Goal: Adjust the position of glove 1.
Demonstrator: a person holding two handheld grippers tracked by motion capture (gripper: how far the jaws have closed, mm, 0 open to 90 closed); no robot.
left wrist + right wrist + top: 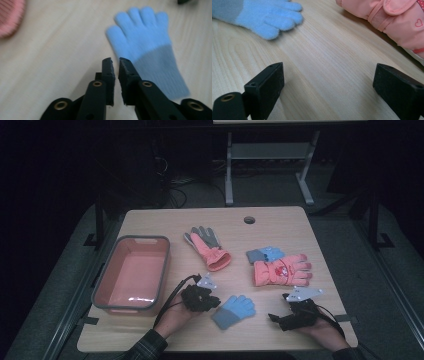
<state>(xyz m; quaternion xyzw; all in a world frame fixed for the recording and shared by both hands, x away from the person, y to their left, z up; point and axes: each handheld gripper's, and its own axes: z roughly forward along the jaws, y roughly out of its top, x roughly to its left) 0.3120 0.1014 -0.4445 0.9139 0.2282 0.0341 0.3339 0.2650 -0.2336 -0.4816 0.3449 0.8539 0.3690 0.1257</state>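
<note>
**Blue glove between my two grippers**

My left gripper (212, 298) has its jaws nearly pressed together, gripping nothing, just left of the light blue knit glove's (233, 311) cuff. The glove lies flat on the table (280, 222). To its right, my right gripper (276, 318) rests with jaws spread wide; the pink ski glove (281, 270) lies just beyond it.

The high view looks forward and down over the whole desk (280, 220). Both gripper views sit close above it, sharing the blue glove (233, 310) (147, 47) (265, 17).
</note>
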